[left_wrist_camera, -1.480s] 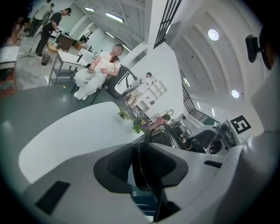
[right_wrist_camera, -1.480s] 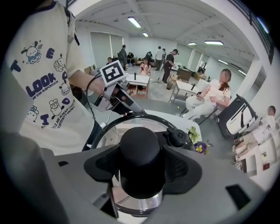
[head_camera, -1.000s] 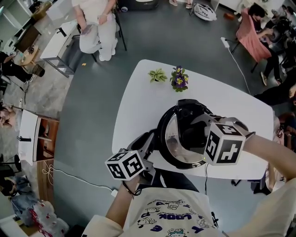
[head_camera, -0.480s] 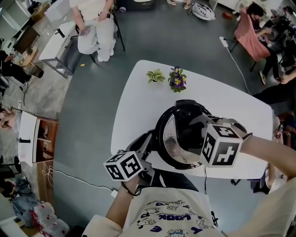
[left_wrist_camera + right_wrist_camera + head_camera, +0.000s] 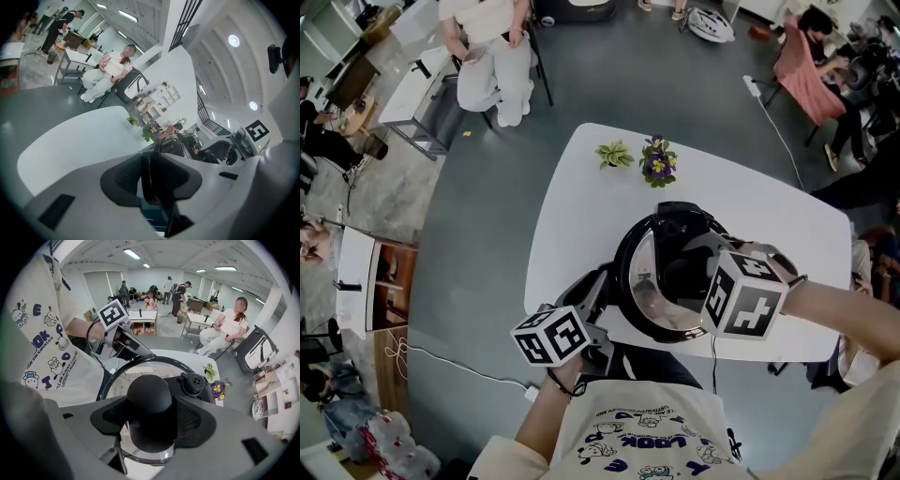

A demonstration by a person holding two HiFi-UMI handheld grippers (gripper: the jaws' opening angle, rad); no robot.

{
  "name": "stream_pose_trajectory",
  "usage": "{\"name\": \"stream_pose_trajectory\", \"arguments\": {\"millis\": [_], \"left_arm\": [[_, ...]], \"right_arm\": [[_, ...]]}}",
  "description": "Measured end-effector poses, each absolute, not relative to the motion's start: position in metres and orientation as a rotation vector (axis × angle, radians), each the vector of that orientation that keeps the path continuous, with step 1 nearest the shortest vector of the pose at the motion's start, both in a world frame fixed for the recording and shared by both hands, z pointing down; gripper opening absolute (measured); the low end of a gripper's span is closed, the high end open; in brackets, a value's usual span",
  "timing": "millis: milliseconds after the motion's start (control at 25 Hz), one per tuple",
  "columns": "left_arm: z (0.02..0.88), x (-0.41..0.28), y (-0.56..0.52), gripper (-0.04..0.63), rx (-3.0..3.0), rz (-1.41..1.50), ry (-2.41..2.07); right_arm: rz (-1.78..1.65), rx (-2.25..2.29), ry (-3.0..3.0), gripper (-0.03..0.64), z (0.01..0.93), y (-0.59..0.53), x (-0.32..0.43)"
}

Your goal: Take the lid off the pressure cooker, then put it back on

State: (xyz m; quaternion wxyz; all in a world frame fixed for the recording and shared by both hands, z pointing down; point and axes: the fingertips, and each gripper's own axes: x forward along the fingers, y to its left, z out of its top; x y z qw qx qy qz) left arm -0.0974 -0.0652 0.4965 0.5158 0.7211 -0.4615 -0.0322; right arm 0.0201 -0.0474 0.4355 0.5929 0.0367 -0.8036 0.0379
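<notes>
little has moved since a second ago: our right gripper (image 5: 151,423) has rolled slightly, jaws pinching the knob (image 5: 150,397) of the lid (image 5: 649,298), seated on the pressure cooker (image 5: 628,253); our left gripper (image 5: 152,178) jaws clamp its side handle (image 5: 146,187). if we twist off-axis, the knob may slip, or the cooker may slide off the near edge of the white worktop (image 5: 581,197) onto the busy room's grey floor (image 5: 487,225).

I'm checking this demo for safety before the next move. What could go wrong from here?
The cooker stands at the table's near edge; if the left gripper slips off its handle, a tug could drag it off. The right gripper clamps only the round knob, so the lid might slip or swing once lifted, perhaps into the flowers.
</notes>
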Motion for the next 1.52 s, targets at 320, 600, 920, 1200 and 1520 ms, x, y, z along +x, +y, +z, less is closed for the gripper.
{"name": "stream_pose_trajectory", "arguments": {"millis": [320,600,920,1200,1520], "left_arm": [[0.497,-0.098,-0.065,0.123,1.733,-0.076,-1.111],[0.499,-0.098,-0.065,0.123,1.733,-0.071,-1.113],[0.495,-0.100,-0.061,0.123,1.735,-0.066,-1.112],[0.497,-0.098,-0.064,0.123,1.737,-0.062,-1.109],[0.496,-0.099,-0.062,0.124,1.739,-0.057,-1.107]], "right_arm": [[0.196,0.237,-1.877,0.308,0.436,-0.053,0.020],[0.312,0.399,-1.872,0.310,0.437,-0.057,0.021],[0.444,0.549,-1.828,0.310,0.432,-0.057,0.022],[0.440,0.534,-1.829,0.310,0.435,-0.060,0.024],[0.442,0.454,-1.808,0.314,0.438,-0.058,0.023]]}}
